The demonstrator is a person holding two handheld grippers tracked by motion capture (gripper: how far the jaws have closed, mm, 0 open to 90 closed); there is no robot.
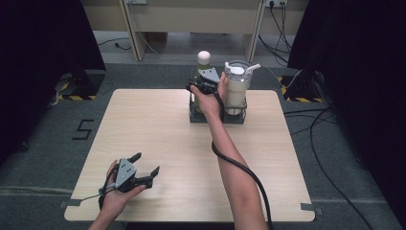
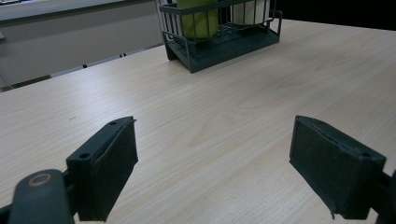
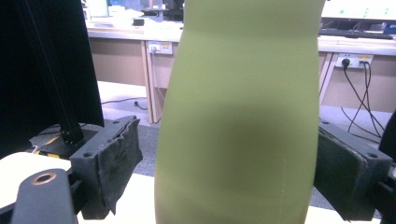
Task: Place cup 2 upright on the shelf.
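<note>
At far table edge, right gripper (image 1: 203, 86) straddles the upright green bottle (image 3: 238, 112) in wire rack (image 2: 224, 44), jaws apart, not clamped yet (pads look just off it). Left gripper (image 1: 143, 173) idle, open, near front edge.

Even, soft overhead light, dark side edges, faint shadows; the close green bottle (image 3: 238, 116) looks blurred.

Green bottle (image 1: 200, 76) and white tumbler (image 1: 237, 88) stand upright in rack (image 1: 218, 117).
</note>
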